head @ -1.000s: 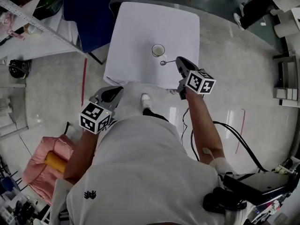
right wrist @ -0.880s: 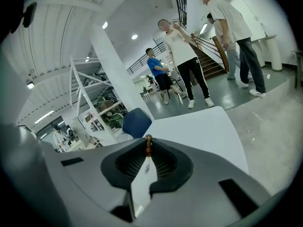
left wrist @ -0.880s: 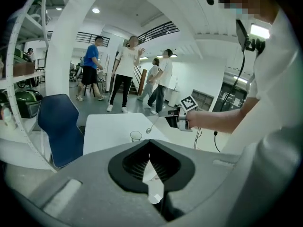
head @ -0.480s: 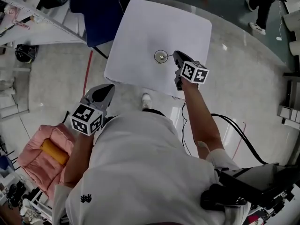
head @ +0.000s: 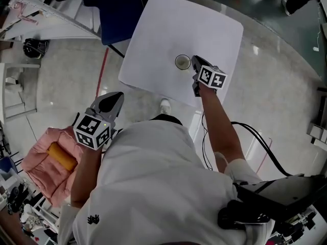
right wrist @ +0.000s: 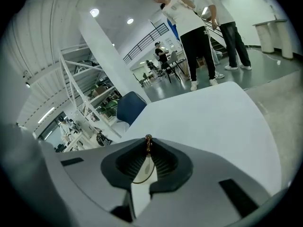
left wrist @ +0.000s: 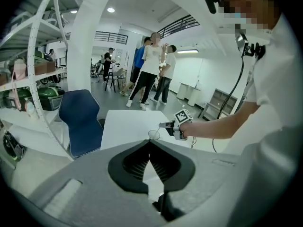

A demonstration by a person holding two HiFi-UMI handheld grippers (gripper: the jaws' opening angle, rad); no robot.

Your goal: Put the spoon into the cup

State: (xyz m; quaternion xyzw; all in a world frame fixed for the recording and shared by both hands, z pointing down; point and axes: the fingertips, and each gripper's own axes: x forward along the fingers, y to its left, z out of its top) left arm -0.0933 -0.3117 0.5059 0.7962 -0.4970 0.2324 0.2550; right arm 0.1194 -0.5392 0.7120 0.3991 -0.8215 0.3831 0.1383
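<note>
Metal spoon (right wrist: 148, 139), we judge light, stiff, slippery: right gripper (head: 194, 63) jaws pinch its handle tip, cup (head: 182, 62) at nine o'clock. Left gripper (left wrist: 150, 144) jaws pressed together, empty.

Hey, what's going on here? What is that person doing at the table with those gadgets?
A person in a white shirt is working with two hand-held clamps. The right gripper pinches a thin, slender-handled spoon and holds it right at the small round cup on the white square table, poised to put it in. Whether the spoon is inside yet is hard to tell. The left gripper hangs beside the person, off the table, shut and empty.
</note>
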